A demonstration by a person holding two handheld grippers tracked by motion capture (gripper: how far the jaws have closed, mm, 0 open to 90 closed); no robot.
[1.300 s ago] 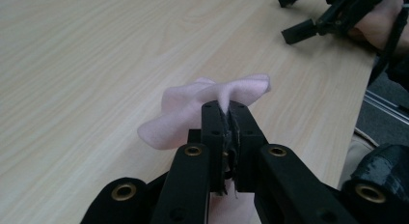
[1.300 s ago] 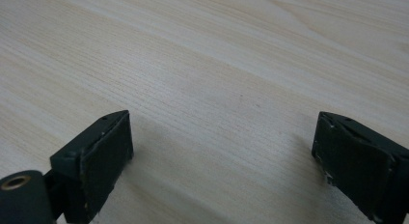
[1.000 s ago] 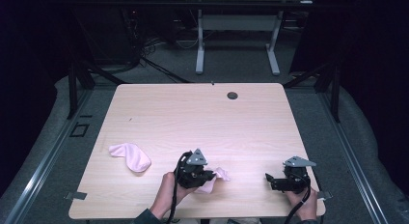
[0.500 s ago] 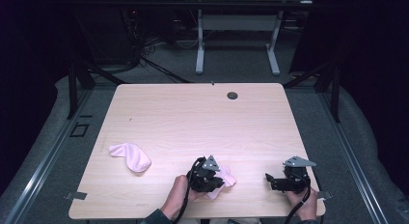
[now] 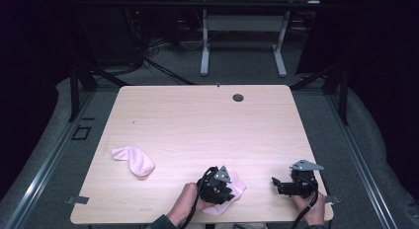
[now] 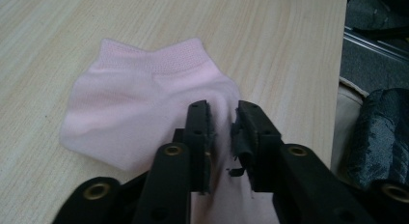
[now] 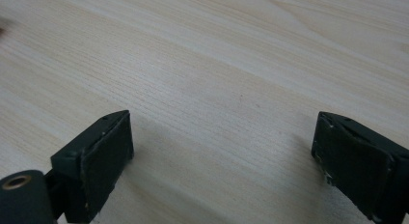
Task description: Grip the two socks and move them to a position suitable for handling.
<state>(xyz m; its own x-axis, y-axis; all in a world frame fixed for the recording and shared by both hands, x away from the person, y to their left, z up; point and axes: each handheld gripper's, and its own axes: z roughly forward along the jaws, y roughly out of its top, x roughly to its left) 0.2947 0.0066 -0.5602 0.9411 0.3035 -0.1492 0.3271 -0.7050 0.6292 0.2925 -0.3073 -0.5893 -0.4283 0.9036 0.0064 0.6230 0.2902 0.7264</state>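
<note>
Left gripper (image 6: 223,119), jaws just opening, releases a fold of pink sock (image 6: 144,108) lying at the table's (image 5: 207,120) 6 o'clock edge. Right gripper (image 7: 222,151) rests wide open, empty, at 4 o'clock. Second sock (image 5: 134,160) at 8 o'clock awaits handling.

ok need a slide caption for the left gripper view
Left gripper over a pink sock lying on the wooden table, its jaws just opening.
</note>
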